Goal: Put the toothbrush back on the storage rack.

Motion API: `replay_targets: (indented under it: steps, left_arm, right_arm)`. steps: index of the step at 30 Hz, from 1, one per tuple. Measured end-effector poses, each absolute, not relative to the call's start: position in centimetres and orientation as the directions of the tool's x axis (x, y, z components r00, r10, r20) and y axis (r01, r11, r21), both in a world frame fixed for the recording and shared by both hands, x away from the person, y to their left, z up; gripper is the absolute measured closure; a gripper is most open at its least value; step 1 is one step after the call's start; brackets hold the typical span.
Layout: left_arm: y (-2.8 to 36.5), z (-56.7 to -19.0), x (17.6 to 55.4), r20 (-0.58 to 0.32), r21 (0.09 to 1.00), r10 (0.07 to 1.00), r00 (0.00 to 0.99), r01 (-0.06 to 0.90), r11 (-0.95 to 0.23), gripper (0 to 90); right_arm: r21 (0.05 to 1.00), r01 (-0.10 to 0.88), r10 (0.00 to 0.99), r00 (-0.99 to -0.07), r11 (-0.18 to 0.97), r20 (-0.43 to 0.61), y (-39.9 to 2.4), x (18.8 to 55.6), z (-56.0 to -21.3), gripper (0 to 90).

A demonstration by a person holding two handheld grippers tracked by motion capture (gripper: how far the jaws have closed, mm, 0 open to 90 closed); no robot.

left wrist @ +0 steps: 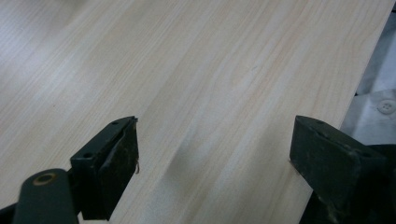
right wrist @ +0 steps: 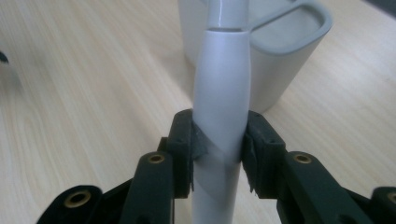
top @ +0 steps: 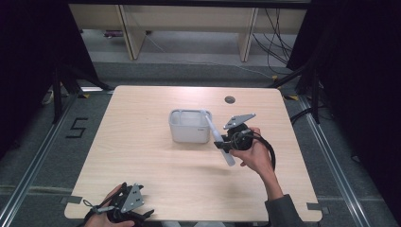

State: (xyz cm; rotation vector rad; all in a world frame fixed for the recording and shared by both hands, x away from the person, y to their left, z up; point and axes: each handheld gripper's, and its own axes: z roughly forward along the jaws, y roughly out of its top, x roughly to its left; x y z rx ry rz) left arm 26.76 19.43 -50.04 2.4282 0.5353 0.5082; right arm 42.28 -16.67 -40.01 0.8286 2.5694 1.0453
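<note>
The right gripper (right wrist: pixel 218 149) holds a white brush-like handle (right wrist: pixel 220 102) with both pads pressed against its thick lower section. The jaws stand narrow, set by the width of the handle. The handle runs up and away from the gripper at a slant; its thinner upper end reaches the rim of the light grey bin (right wrist: pixel 299 46) just beyond the gripper. What the far end carries cannot be told from these views. In the high view, the right gripper (top: pixel 226 144) sits just beside the bin (top: pixel 189 132) on the side toward the person, and the handle (top: pixel 218 138) leans from the bin's near corner down past the gripper.

Judged step: guiding the handle at the bin, either seating it inside or lifting it clear.

To do this step well:
1. Maintain pad pressure; the handle is smooth and tapered and could slip along the jaws.
2. Move along the line of the handle to avoid levering the light bin over or dragging it across the desk (top: pixel 156 161).
3. Keep the upper end clear of the rim.

The left gripper (left wrist: pixel 215 172) rests idle well apart from the bin, near the desk edge closest to the person. Its jaws stand wide with nothing between them but bare desk surface.
</note>
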Motion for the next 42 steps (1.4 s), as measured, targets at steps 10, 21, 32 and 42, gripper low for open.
replay_targets:
  steps: [10, 21, 32, 42]
  left_arm:
    - [19.4, -50.1, 26.7, 0.228, 0.618, 0.479, 0.848, 0.254, -0.744, 15.3]
    - [19.4, -50.1, 26.7, 0.229, 0.619, 0.479, 0.848, 0.253, -0.744, 15.3]
    - [19.4, -50.0, 26.7, 0.233, 0.611, 0.482, 0.845, 0.259, -0.749, 15.3]
    - [19.4, -50.1, 26.8, 0.231, 0.610, 0.481, 0.846, 0.259, -0.749, 15.3]
  right_arm:
    - [0.800, 0.390, 0.631, -0.776, 0.455, 0.019, -17.5, 42.7, -39.4, 66.7]
    - [0.840, 0.367, 0.641, -0.767, 0.398, 0.032, -17.5, 43.2, -39.6, 66.6]
    - [0.869, 0.367, 0.656, -0.752, 0.332, 0.067, -16.8, 43.9, -39.3, 66.6]
    - [0.892, 0.341, 0.662, -0.747, 0.296, 0.066, -16.3, 44.8, -38.3, 66.6]
